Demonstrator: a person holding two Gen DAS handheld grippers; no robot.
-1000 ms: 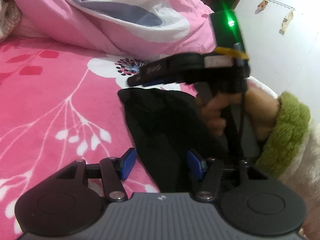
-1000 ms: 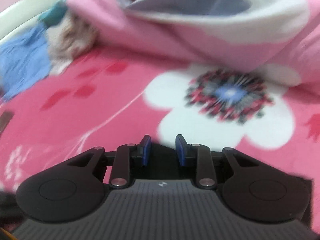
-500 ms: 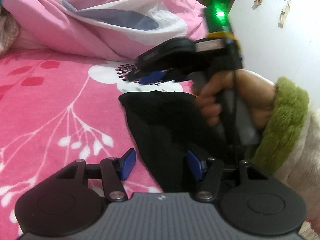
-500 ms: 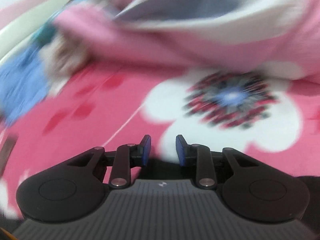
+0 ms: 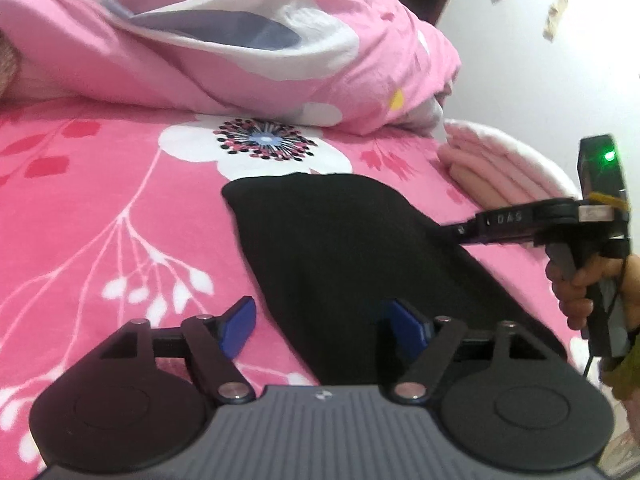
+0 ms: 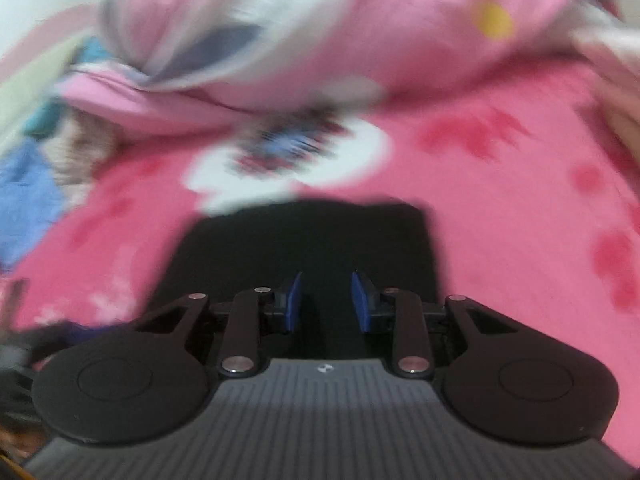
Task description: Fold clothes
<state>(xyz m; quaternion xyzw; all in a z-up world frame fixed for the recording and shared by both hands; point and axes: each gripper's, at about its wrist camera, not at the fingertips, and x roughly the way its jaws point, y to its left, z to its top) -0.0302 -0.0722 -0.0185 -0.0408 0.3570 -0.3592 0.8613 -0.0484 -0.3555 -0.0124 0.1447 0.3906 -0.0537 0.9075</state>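
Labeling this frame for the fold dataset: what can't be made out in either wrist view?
- Black garment: near end hidden behind the left gripper body, left wrist view; type unclear.
- Right gripper: right wrist view motion-blurred; whether its pads touch cloth is unclear.
- Its fingertips, left wrist view: dark against the garment.
- Person's hand: cut off by the right edge.
- Wall hangings: too small.

Black garment (image 6: 304, 236) on pink floral bedsheet (image 6: 500, 216), blurred quilt (image 6: 280, 40)
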